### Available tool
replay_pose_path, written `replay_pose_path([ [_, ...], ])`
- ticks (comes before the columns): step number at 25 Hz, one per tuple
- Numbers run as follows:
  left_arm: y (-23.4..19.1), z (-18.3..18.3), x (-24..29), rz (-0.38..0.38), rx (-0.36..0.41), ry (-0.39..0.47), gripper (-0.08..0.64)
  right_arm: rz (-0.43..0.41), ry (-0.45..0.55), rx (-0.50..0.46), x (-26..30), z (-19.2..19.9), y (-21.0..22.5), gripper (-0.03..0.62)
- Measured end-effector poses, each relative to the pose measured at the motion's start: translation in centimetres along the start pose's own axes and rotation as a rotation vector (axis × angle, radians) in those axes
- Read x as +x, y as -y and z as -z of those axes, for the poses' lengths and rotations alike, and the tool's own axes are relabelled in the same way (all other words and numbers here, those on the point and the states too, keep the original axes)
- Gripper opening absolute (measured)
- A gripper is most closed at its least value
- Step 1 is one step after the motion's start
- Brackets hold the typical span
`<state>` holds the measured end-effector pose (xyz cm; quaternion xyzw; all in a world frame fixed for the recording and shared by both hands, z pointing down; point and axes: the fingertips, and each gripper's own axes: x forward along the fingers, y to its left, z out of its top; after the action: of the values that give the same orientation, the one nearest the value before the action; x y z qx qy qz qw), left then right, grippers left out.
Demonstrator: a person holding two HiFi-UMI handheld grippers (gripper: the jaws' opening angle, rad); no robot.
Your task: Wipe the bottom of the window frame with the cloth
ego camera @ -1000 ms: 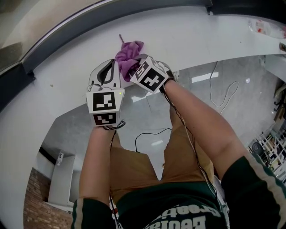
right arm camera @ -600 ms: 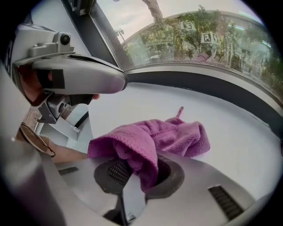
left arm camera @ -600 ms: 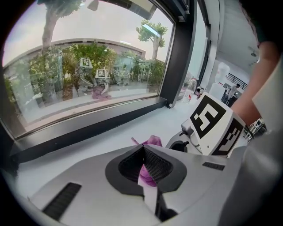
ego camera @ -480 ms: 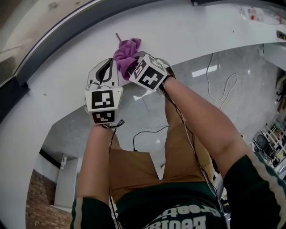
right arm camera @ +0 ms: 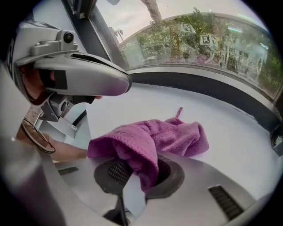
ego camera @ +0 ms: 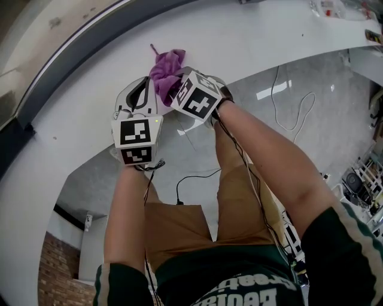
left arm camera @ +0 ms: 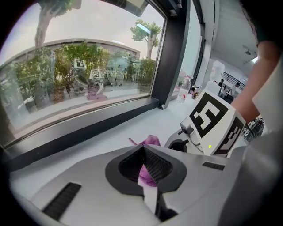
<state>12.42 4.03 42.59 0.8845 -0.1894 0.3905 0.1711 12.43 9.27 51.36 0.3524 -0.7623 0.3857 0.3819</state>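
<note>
A purple cloth (ego camera: 164, 67) lies bunched on the white sill (ego camera: 257, 42), a little short of the dark bottom rail of the window frame (ego camera: 78, 45). My right gripper (ego camera: 175, 87) is shut on the cloth's near fold; in the right gripper view the cloth (right arm camera: 154, 139) drapes over the jaws of that gripper (right arm camera: 139, 170) and hides their tips. Just to its left, my left gripper (ego camera: 146, 85) hovers with jaws together and nothing in them. In the left gripper view the cloth (left arm camera: 151, 141) shows just past my left gripper (left arm camera: 143, 151), with the frame rail (left arm camera: 88, 128) beyond.
The sill curves away to the right, where small items (ego camera: 329, 8) stand at its far end. A cable (ego camera: 292, 113) lies on the shiny floor below. The person's legs in brown shorts (ego camera: 179, 221) stand against the sill's front edge.
Both grippers and the cloth have drifted slightly left and up in the head view. The right gripper's hold on the cloth is unchanged.
</note>
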Motion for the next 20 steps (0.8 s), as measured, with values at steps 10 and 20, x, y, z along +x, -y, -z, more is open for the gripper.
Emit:
replay_pose_path([
  [10,1.8,-2.2,2.0,0.019,0.015,0.014,0.009,0.02,-0.01,-0.004,-2.2,2.2,3.2,0.075],
  [20,3.9,-3.6,5.0,0.048,0.036,0.002,0.009,0.022,0.001,0.019,-3.8,3.7,5.7,0.075],
])
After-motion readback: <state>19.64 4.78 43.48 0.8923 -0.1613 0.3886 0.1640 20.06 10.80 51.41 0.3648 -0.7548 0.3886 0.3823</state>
